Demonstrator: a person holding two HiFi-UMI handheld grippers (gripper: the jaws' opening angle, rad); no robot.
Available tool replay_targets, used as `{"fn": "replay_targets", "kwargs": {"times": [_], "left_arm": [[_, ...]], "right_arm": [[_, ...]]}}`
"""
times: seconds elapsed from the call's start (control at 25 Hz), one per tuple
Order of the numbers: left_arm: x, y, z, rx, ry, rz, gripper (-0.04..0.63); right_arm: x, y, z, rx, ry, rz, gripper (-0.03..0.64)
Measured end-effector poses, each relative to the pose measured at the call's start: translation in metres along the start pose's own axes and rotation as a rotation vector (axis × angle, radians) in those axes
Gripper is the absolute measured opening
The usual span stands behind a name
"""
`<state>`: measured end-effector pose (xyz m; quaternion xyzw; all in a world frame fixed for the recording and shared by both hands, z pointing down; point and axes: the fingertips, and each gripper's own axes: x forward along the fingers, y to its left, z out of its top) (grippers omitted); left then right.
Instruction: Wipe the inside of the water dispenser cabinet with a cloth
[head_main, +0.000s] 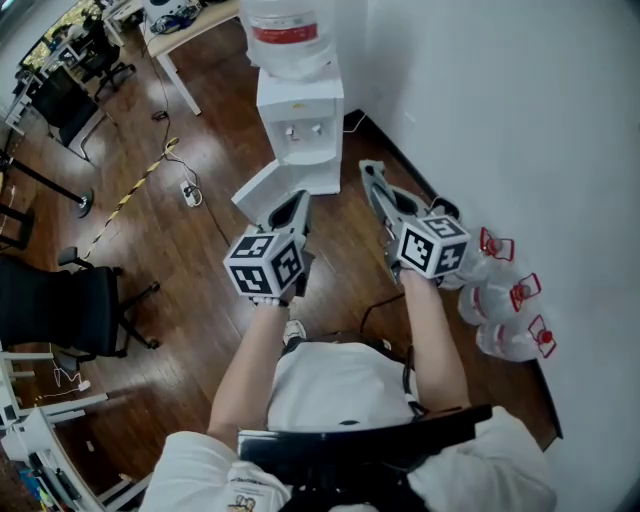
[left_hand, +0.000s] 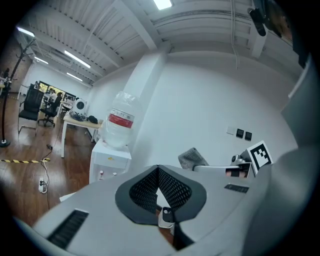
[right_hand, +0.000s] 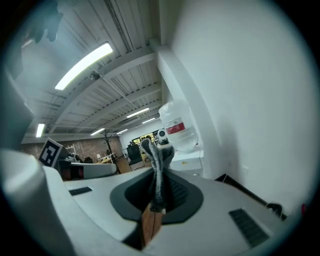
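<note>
We face the white, boxy water dispenser (head_main: 300, 135).
Our right gripper (right_hand: 161, 182) pinches a ribbed grey cloth (right_hand: 158, 152), bunched upright; our left gripper (left_hand: 159, 171) is clenched, empty.

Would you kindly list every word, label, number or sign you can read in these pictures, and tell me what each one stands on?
No text is legible.
Red label on the clear plastic water bottle: print too blurred to read.
Print on the person's white garment: too small to read.
Black-and-white marker cubes: square patterns only, no letters.
</note>
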<state>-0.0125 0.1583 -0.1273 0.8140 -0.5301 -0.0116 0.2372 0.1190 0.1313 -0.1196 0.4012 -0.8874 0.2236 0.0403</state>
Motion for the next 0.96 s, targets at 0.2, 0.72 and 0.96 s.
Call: {"fn": "replay_targets", "kwargs": {"times": [0.2,0.72,0.96], "left_arm": [[0.0,0.002,0.009,0.014,0.0,-0.021,-0.003],[0.001,-0.022,-0.003,-0.008,0.0,-0.057,-0.003],[0.0,-0.027,-0.005,-0.014,0.005,-0.058,-0.003]], "right_arm": [[-0.002,0.007,0.0,-0.004,-0.009,-0.029,0.037],[-0.023,0.006,-0.007,-0.04,0.018,-0.055,0.037],[-0.026,0.006,-0.005,-0.042,0.023,-0.05,0.037]]}}
